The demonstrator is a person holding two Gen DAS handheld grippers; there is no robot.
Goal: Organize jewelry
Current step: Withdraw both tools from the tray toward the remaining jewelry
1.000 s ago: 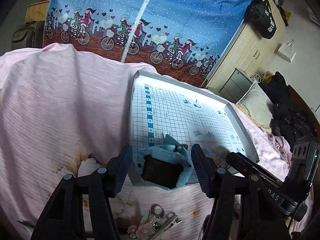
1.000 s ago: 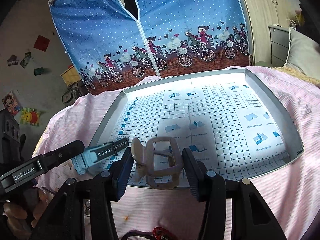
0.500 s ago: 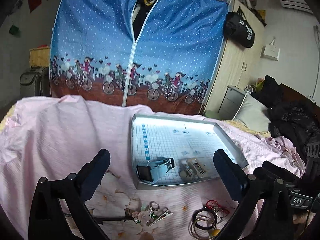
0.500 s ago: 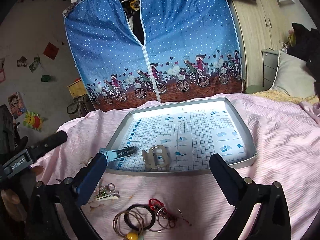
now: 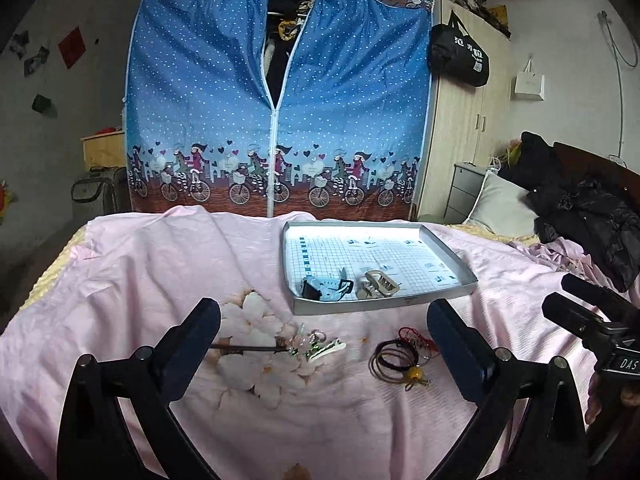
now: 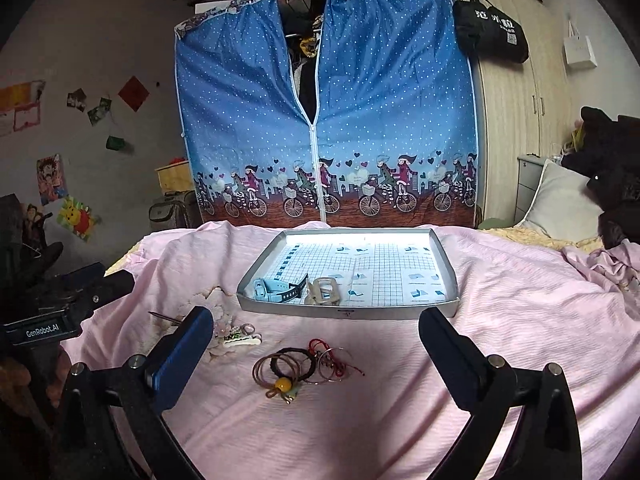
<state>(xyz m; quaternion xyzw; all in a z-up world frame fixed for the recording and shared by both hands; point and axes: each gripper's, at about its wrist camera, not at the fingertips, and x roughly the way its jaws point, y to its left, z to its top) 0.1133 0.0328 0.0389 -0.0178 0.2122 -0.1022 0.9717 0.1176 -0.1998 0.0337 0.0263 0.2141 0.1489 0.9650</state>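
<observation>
A grey tray (image 5: 452,256) (image 6: 450,270) with a grid sheet lies on the pink bedspread. Inside its near edge rest a light blue watch (image 5: 325,289) (image 6: 276,289) and a beige hair claw (image 5: 380,283) (image 6: 325,291). On the spread in front lie a flowered hair clip and stick (image 5: 310,346) (image 6: 236,336) and a pile of hair ties, bangles and red cord (image 5: 400,358) (image 6: 306,364). My left gripper (image 5: 324,354) is wide open above the clip. My right gripper (image 6: 316,350) is wide open above the pile. Both hold nothing.
A blue fabric wardrobe (image 5: 276,120) stands beyond the bed. A pillow (image 5: 500,204) and dark clothes (image 5: 592,216) lie at the right. The other gripper's body shows at the right edge (image 5: 600,332) and at the left edge (image 6: 52,312).
Both grippers let go of the watch and the hair claw in the tray, opened wide, and pulled back and up. The loose pieces on the bedspread came into view.
</observation>
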